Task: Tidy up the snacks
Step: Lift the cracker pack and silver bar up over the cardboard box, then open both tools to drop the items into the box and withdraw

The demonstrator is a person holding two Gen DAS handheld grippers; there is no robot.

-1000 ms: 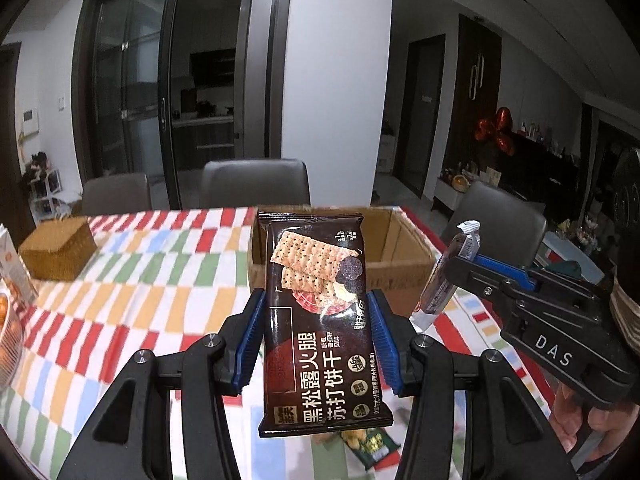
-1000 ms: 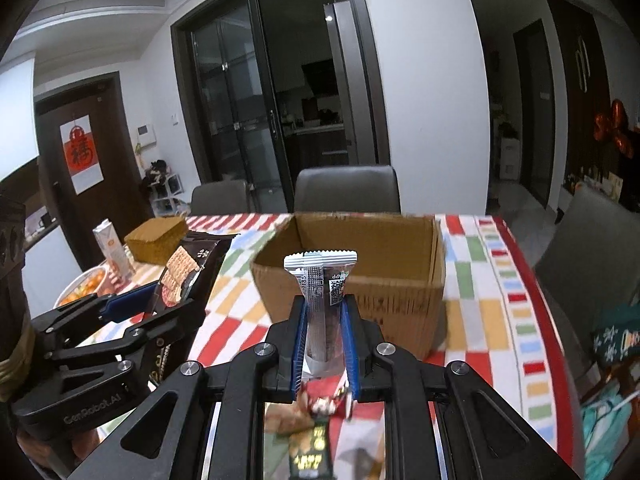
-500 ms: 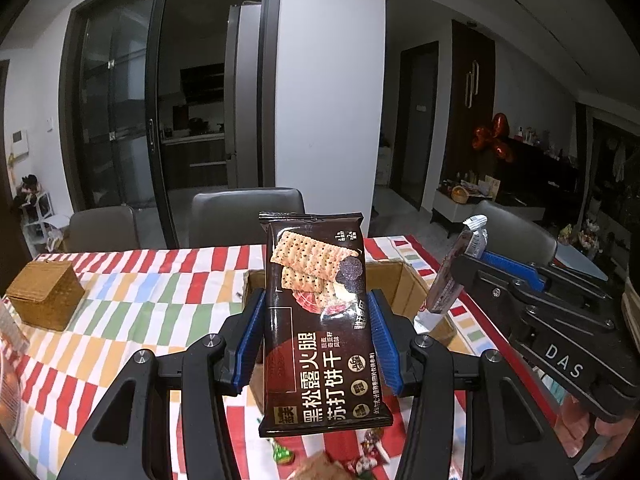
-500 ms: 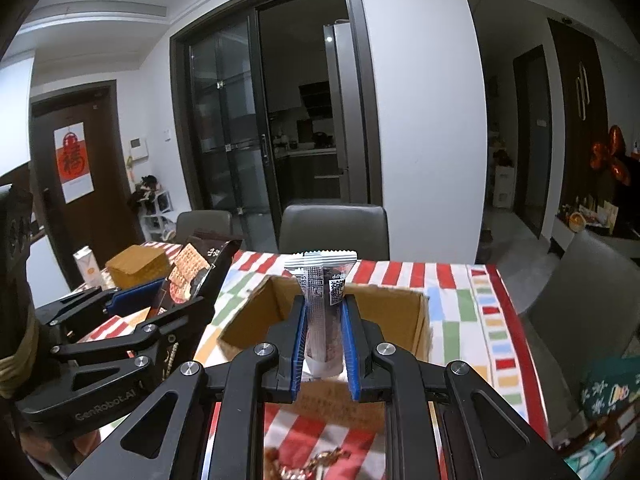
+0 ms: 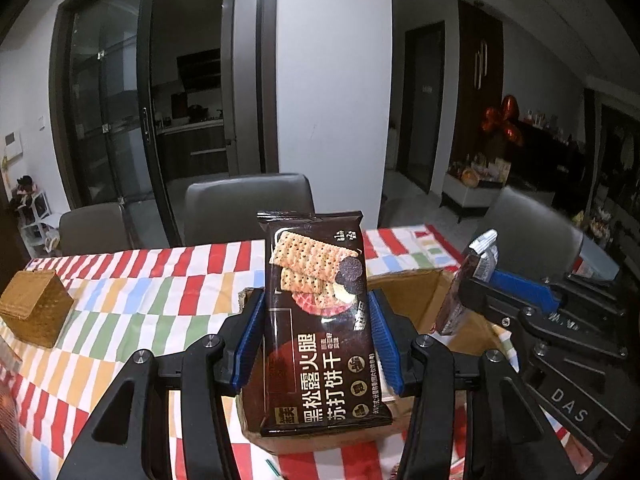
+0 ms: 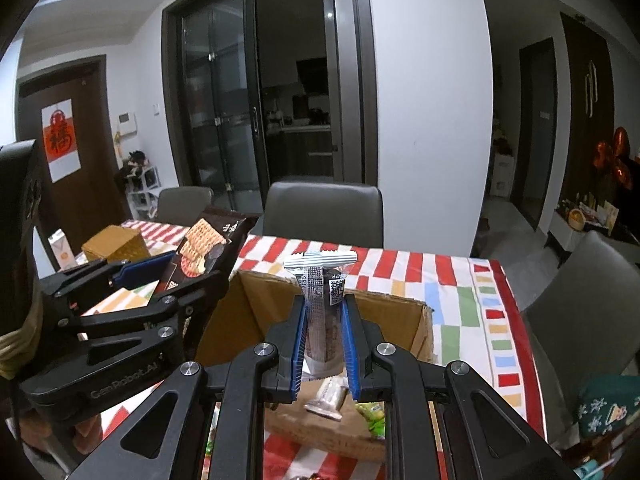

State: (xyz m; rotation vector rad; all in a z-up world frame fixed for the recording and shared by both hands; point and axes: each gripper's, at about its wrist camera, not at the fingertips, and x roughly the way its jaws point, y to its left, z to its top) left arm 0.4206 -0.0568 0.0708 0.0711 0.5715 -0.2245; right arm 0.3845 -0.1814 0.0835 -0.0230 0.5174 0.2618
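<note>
A dark cracker pack (image 5: 320, 320) stands upright between the blue pads of my left gripper (image 5: 316, 308), whose jaws are opening; the pads still touch the pack's sides. It hangs over the near-left part of the open cardboard box (image 5: 424, 296). My right gripper (image 6: 323, 312) is shut on a slim silver-wrapped snack bar (image 6: 320, 280), upright over the box (image 6: 260, 312). Each gripper also shows in the other's view: the right gripper (image 5: 476, 280) with its bar (image 5: 482, 256), and the left gripper (image 6: 172, 276) with its pack (image 6: 200, 252).
A silver snack (image 6: 326, 398) and a green packet (image 6: 374, 414) lie inside the box. A woven box (image 5: 36, 308) and a small carton (image 6: 62, 250) stand far left on the striped tablecloth (image 5: 140, 300). Grey chairs (image 6: 324, 212) line the far edge and the right side.
Both grippers have moved forward with their snacks and now hang over the cardboard box, which has slid down under them in both views.
</note>
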